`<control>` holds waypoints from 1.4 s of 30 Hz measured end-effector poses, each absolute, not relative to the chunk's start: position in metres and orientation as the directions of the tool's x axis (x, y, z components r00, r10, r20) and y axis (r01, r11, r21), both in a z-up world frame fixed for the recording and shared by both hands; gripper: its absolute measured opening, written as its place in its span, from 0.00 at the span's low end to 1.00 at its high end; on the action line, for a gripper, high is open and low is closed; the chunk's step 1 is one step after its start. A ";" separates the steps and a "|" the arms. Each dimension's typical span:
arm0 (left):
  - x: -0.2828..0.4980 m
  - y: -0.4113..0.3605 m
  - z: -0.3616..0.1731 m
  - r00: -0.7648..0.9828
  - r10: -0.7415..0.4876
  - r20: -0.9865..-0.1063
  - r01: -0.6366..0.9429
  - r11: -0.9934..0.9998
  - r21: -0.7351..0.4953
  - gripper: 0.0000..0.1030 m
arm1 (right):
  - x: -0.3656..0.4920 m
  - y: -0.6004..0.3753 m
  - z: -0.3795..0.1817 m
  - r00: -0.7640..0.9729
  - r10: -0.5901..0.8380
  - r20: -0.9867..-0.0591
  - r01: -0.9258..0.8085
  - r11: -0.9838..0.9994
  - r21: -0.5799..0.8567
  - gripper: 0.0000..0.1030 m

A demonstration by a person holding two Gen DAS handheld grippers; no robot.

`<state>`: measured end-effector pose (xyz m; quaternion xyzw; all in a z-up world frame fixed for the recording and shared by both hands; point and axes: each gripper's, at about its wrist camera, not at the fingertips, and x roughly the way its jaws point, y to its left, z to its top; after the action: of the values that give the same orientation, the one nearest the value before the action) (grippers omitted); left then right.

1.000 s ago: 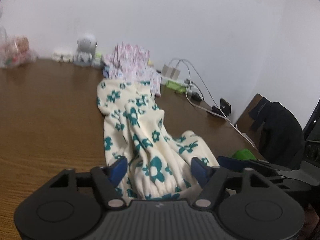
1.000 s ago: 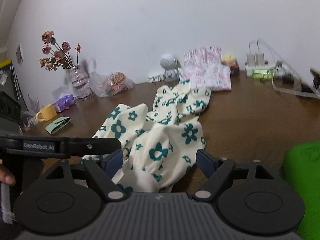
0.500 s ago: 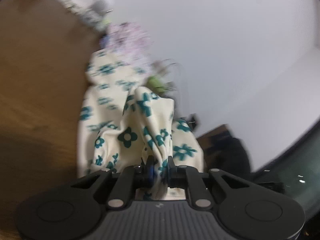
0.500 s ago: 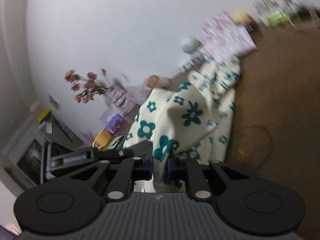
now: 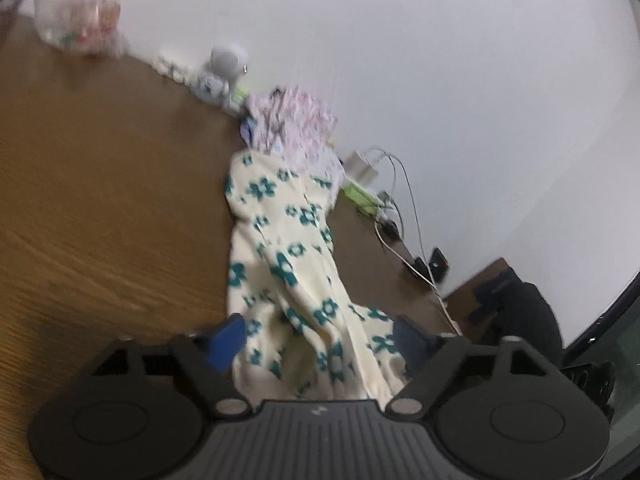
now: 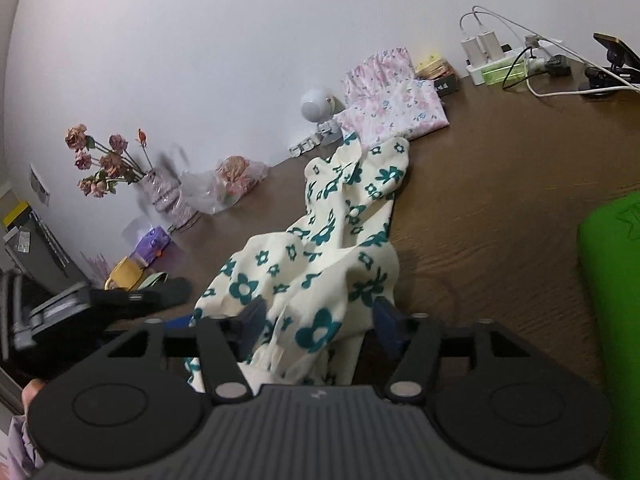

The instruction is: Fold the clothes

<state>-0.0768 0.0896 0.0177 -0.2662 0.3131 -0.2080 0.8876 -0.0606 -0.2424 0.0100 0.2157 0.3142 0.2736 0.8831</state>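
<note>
We see the left claw (image 5: pixel 318 334) with its jaws opening, blue pads spread wide on either side of a cream garment with teal flowers (image 5: pixel 288 264), which lies between them with neither pad pressing on it. The garment runs in a long bunched strip straight ahead of that claw across the brown wooden surface (image 5: pixel 100 200), its far end meeting a pink floral cloth (image 5: pixel 296 124) by the white wall. Beyond and to the left of the claw stand a small white round gadget (image 5: pixel 228 60) and a clear plastic bag (image 5: pixel 76 12); ahead to the right, a power strip with trailing cables (image 5: pixel 368 184) sits along the wall.

From the right wrist we see the right claw (image 6: pixel 320 326) with jaws likewise opening, a raised fold of the same garment (image 6: pixel 320 248) lying loose between its pads, released rather than clenched. The pink floral cloth (image 6: pixel 396 96) lies far ahead of this claw, the power strip (image 6: pixel 504 64) ahead to its right, and a bright green object (image 6: pixel 612 300) close on its right. Ahead to the left stand a vase of dried flowers (image 6: pixel 160 196) and a yellow mug (image 6: pixel 126 274); the other gripper's dark body (image 6: pixel 100 304) shows just left of the claw.
</note>
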 end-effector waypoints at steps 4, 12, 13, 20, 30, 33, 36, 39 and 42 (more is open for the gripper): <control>-0.066 0.078 0.008 0.667 -0.564 -0.487 0.188 0.760 -0.622 0.64 | -0.045 -0.237 -0.004 0.617 0.651 -0.443 -0.323 0.722 0.612 0.46; -0.063 0.088 0.005 0.617 -0.687 -0.384 0.239 0.629 -0.740 0.10 | -0.043 -0.238 -0.006 0.548 0.786 -0.286 -0.377 0.538 0.754 0.10; -0.061 0.089 0.004 0.610 -0.689 -0.391 0.228 0.626 -0.746 0.10 | -0.042 -0.240 -0.006 0.536 0.804 -0.258 -0.379 0.502 0.777 0.10; -0.049 0.084 -0.009 0.589 -0.631 -0.505 0.141 0.696 -0.704 0.14 | -0.028 -0.231 -0.019 0.530 0.752 -0.391 -0.301 0.598 0.743 0.11; -0.059 0.097 0.018 0.682 -0.546 -0.487 0.182 0.771 -0.610 0.31 | -0.070 -0.230 0.033 0.751 0.548 -0.368 -0.392 0.819 0.419 0.37; -0.062 0.080 0.030 0.715 -0.515 -0.474 0.241 0.817 -0.524 0.15 | -0.070 -0.221 0.042 0.752 0.551 -0.362 -0.430 0.826 0.364 0.15; -0.059 0.058 0.030 0.712 -0.466 -0.525 0.261 0.870 -0.418 0.11 | -0.065 -0.199 0.034 0.733 0.530 -0.426 -0.447 0.848 0.286 0.12; -0.055 0.045 0.019 0.699 -0.399 -0.594 0.253 0.914 -0.317 0.10 | -0.064 -0.169 0.019 0.709 0.476 -0.520 -0.484 0.865 0.133 0.12; -0.054 0.044 0.010 0.686 -0.405 -0.604 0.276 0.913 -0.299 0.10 | -0.065 -0.159 0.013 0.704 0.447 -0.552 -0.500 0.864 0.062 0.12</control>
<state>-0.0544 0.0443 0.0100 -0.0922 0.3493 -0.1864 0.9136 -0.0652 -0.1594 0.0128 -0.0459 0.2863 0.2569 0.9219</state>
